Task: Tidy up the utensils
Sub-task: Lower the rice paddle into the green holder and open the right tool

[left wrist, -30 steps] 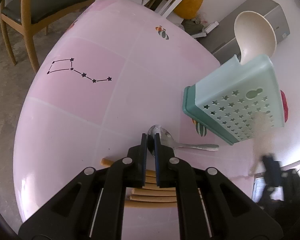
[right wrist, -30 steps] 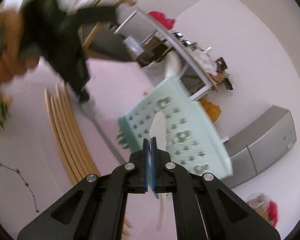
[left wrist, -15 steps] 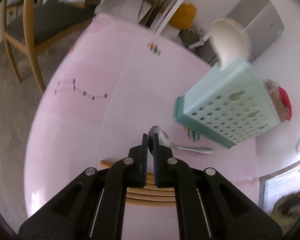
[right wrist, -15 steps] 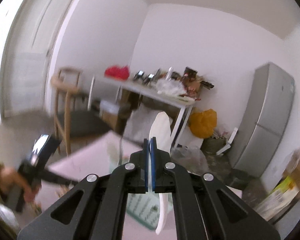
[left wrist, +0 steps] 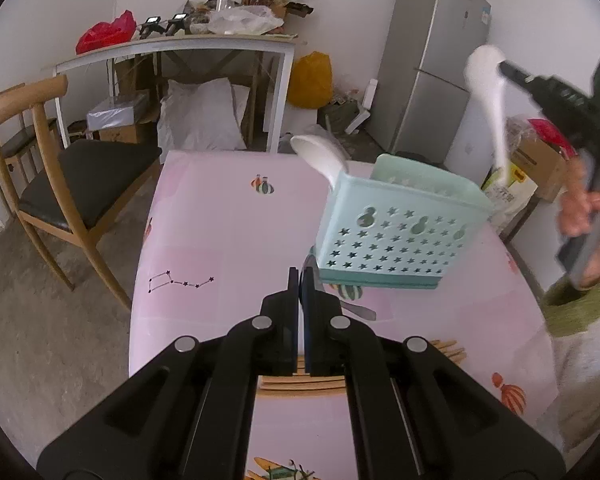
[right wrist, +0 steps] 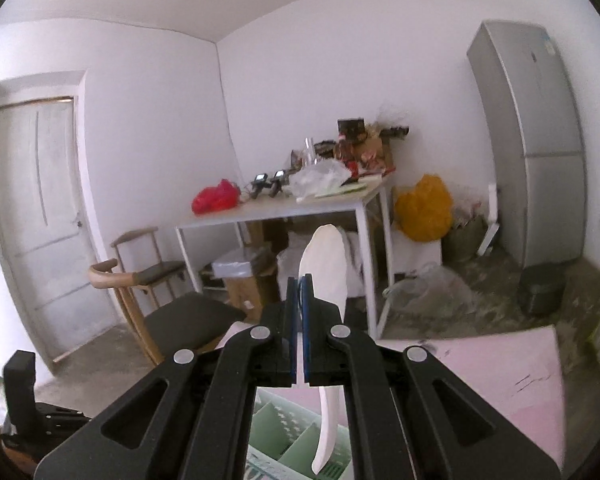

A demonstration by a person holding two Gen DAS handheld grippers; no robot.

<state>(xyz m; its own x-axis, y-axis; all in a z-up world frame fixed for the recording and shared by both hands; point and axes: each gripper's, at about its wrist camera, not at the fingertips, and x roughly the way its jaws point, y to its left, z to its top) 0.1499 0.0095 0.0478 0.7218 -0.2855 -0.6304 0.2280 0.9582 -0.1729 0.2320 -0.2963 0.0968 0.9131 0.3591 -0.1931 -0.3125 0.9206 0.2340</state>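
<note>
- The right gripper (right wrist: 299,280) is clamped on a white spoon (right wrist: 327,264), bowl end up past the fingertips and handle end hanging down beneath them.
- Directly below that handle end sits the green caddy (right wrist: 296,444), its dividers showing, so the spoon looks nearly lined up over a compartment; which one cannot be told.
- The left gripper (left wrist: 299,276) is pinched narrow on the bowl of a metal spoon (left wrist: 356,310), whose handle trails off to its right above the pink table (left wrist: 220,220).
- The caddy (left wrist: 396,236) stands just ahead and right of the left gripper, another white spoon (left wrist: 320,156) already leaning out of it.
- Judgement: the right hand should tip the white spoon handle-down, lower until the handle is inside the walls, then release.
- The wooden chopsticks (left wrist: 300,384) beneath the left gripper await sorting.
</note>
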